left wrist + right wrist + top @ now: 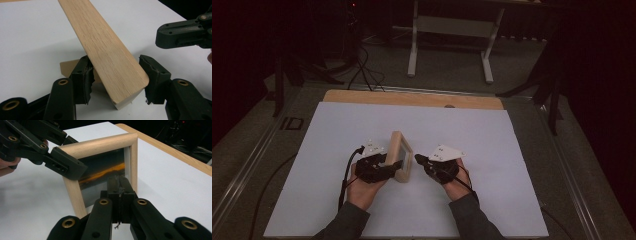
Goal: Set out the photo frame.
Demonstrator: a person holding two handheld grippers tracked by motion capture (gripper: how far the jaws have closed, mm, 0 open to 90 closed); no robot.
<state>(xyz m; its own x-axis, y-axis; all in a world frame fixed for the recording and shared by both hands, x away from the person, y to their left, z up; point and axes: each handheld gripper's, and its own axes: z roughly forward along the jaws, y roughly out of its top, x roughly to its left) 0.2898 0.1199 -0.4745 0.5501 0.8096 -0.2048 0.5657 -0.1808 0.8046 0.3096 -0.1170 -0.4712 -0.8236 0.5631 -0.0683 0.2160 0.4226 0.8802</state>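
Wooden picture frame [400, 156] upright on the white table [492, 150], straddled by part-open left gripper [117, 75]; right gripper [119, 182] closed, empty.

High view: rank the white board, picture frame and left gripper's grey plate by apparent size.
1. White board, clearly largest.
2. Picture frame, standing on edge.
3. Grey plate on the left gripper, smallest.
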